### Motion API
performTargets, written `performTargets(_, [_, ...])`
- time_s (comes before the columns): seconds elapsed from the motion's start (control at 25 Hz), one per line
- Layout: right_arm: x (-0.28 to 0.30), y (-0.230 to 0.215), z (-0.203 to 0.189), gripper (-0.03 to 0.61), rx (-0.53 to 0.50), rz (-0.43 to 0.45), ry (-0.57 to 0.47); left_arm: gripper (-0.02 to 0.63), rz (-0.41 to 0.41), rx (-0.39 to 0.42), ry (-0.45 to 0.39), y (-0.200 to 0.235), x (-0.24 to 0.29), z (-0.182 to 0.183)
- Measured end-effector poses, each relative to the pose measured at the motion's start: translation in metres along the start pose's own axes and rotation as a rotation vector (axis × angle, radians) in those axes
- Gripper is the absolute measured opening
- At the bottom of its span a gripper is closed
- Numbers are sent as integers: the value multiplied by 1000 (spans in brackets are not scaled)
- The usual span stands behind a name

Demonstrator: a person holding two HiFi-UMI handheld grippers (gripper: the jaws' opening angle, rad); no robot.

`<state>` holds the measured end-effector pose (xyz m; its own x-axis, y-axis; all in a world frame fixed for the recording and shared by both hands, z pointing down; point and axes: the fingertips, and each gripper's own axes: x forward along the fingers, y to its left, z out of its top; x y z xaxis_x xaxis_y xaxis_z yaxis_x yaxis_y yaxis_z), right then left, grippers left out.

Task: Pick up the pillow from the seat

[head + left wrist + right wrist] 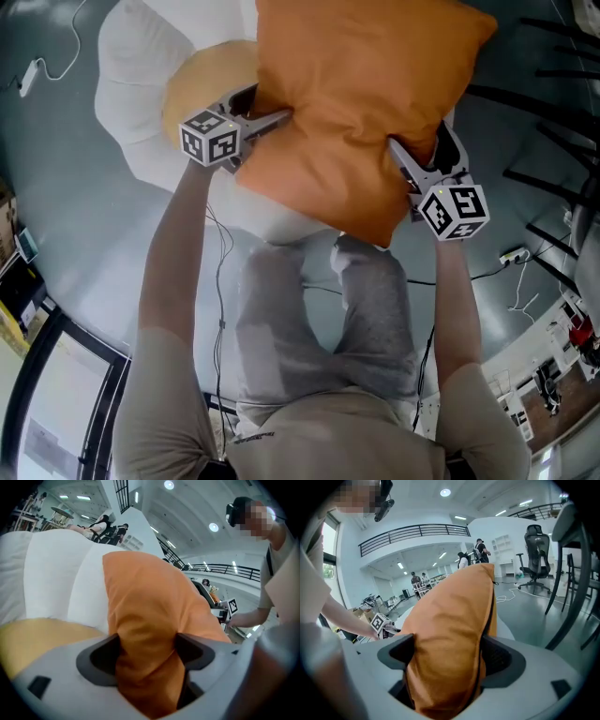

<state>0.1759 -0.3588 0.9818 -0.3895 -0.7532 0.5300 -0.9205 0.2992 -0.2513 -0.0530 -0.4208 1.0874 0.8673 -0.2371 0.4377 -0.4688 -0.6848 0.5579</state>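
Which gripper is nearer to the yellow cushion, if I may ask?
Left: the left gripper is beside the yellow cushion; the right gripper lies across the orange pillow.

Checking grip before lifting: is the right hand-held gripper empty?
No, the orange pillow sits bunched between the jaws of the right hand-held gripper, pressing against both.
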Motion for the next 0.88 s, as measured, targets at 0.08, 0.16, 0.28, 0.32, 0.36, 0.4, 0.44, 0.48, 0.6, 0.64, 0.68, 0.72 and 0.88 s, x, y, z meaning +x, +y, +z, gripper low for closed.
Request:
performTargets(0.08, [0, 1, 1, 420, -8, 33, 3, 362, -5, 5, 5, -5, 2, 2])
performTargets(0.16, [-3, 6, 3, 348, -30, 54, 3, 310, -6, 33, 21, -13, 1, 5])
performTargets(0.28, [-9, 18, 8, 254, -70, 62, -10, 245, 21, 78, 47, -22, -6, 10])
performTargets(0.32, [-11, 22, 11, 231, -79, 62, -18, 227, 36, 85, 50, -25, -12, 13])
performTargets(0.36, [-14, 27, 14, 210, -87, 61, -24, 212, 51, 89, 48, -28, -17, 17])
performTargets(0.4, [-17, 32, 18, 196, -92, 60, -30, 199, 64, 91, 46, -33, -24, 22])
performTargets(0.44, [-21, 36, 23, 185, -94, 59, -35, 192, 73, 92, 45, -38, -30, 27])
performTargets(0.48, [-28, 40, 30, 182, -96, 56, -42, 186, 78, 95, 45, -46, -37, 33])
performTargets(0.6, [-58, 52, 61, 176, -107, 47, -80, 183, 80, 111, 29, -78, -59, 60])
performTargets(0.64, [-72, 57, 75, 175, -116, 44, -94, 184, 83, 119, 17, -93, -67, 71])
performTargets(0.68, [-87, 61, 90, 175, -127, 42, -109, 184, 87, 127, 4, -108, -76, 85])
performTargets(0.72, [-102, 66, 107, 175, -140, 42, -124, 184, 92, 137, -8, -123, -85, 99])
performTargets(0.88, [-153, 90, 183, 175, -189, 41, -197, 183, 106, 165, -58, -176, -125, 169])
